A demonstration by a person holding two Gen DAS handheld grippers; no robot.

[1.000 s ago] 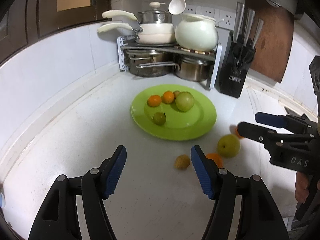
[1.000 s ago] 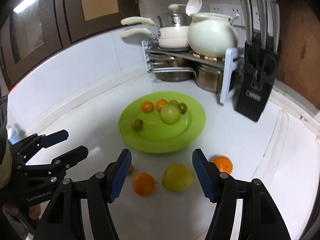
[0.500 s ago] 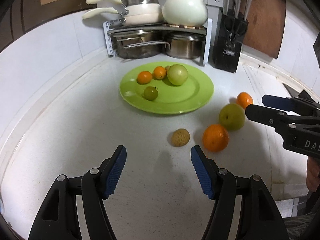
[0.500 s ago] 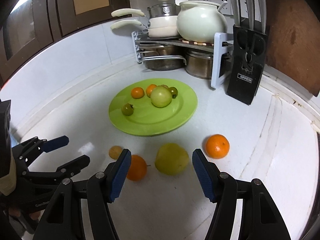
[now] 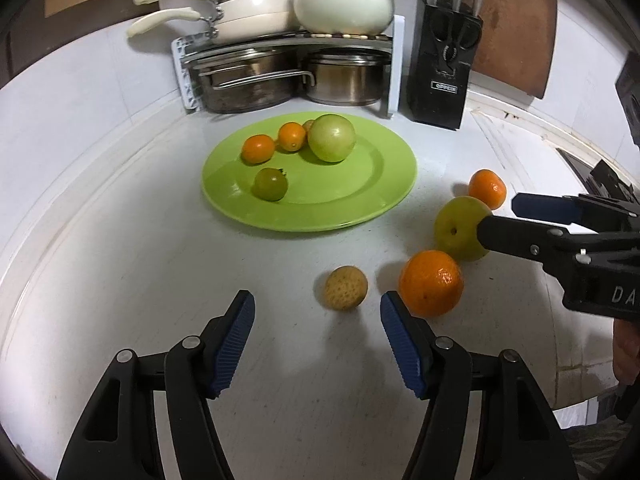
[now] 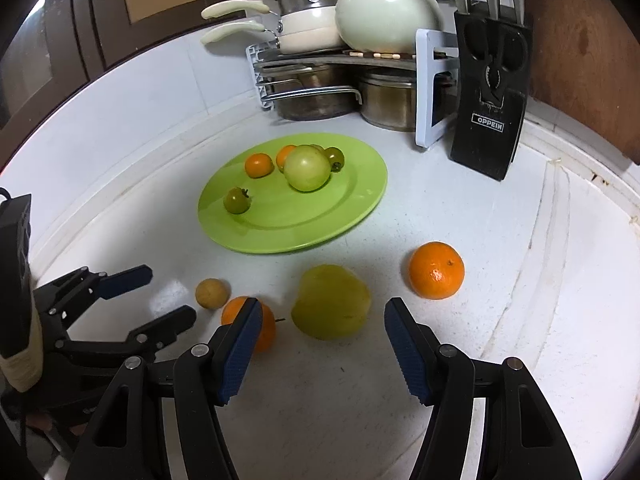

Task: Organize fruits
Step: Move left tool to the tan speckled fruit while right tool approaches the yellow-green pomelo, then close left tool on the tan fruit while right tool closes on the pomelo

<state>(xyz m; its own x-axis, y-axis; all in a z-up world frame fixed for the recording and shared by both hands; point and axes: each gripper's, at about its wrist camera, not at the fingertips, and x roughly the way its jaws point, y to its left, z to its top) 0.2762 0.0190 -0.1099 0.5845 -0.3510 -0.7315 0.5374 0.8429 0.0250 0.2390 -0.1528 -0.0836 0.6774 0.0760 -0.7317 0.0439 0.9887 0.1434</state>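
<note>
A green plate (image 5: 360, 208) holds two small oranges, a pale green fruit (image 5: 332, 138) and a small green tomato (image 5: 271, 184). Loose on the white counter lie a small tan fruit (image 5: 346, 293), an orange (image 5: 432, 282), a yellow-green fruit (image 6: 330, 302) and a second orange (image 6: 436, 270). My left gripper (image 5: 316, 296) hovers low with its jaws closing; the tan fruit sits just beyond its tips, untouched. My right gripper (image 6: 323, 302) is open, with the yellow-green fruit just ahead of its gap and free of the pads.
A rack (image 5: 288, 44) with pots, pans and a white pot stands in the back corner. Right of it are a black knife block (image 6: 488, 92) and a wooden board (image 5: 516, 24). A raised counter edge runs along the right.
Both grippers have sunk toward the counter, so the loose fruits look larger and nearer. The left fingers have drawn slightly together. No fruit has moved.
</note>
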